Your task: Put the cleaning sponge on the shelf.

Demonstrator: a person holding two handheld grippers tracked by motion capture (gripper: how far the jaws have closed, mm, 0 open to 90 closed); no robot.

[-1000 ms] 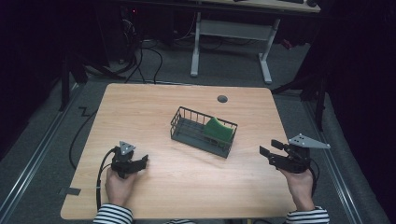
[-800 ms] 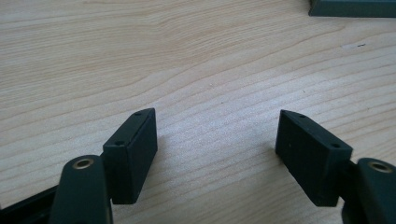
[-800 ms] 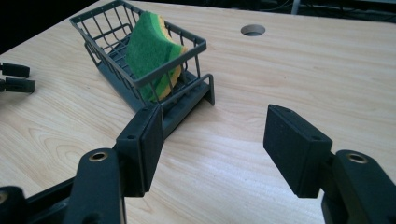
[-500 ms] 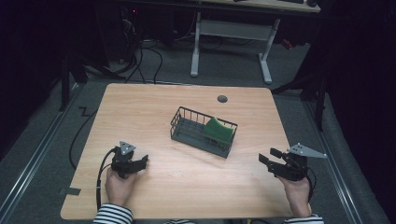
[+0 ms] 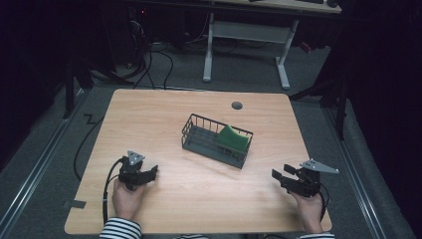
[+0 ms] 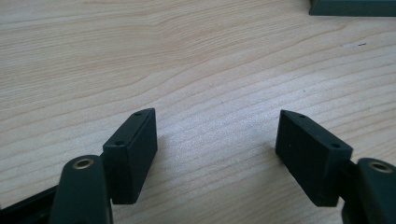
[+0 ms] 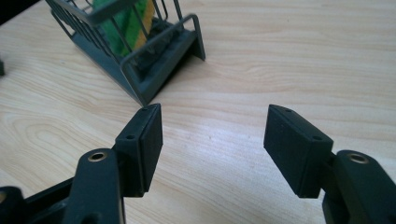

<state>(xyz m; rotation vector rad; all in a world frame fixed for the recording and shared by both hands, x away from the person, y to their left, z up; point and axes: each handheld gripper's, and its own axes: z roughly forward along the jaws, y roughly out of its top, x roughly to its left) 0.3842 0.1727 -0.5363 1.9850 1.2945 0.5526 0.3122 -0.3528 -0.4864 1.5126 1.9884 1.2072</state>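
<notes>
The left hand-held gripper [image 5: 149,174] has its jaws spread wide over bare wood, holding nothing. The right hand-held gripper [image 5: 278,177] is likewise wide and empty, aimed at the near corner of the basket [image 5: 198,144]. That basket is dark grey wire, rectangular, with thin upright bars and a solid base; a green sponge [image 5: 233,138] with a yellow layer leans inside its right end. The surface [image 5: 149,114] is pale wood-grain laminate with a round grey grommet [image 5: 237,105] beyond the basket. Past it, a white-legged desk [image 5: 244,35] stands on grey floor in a dim room
</notes>
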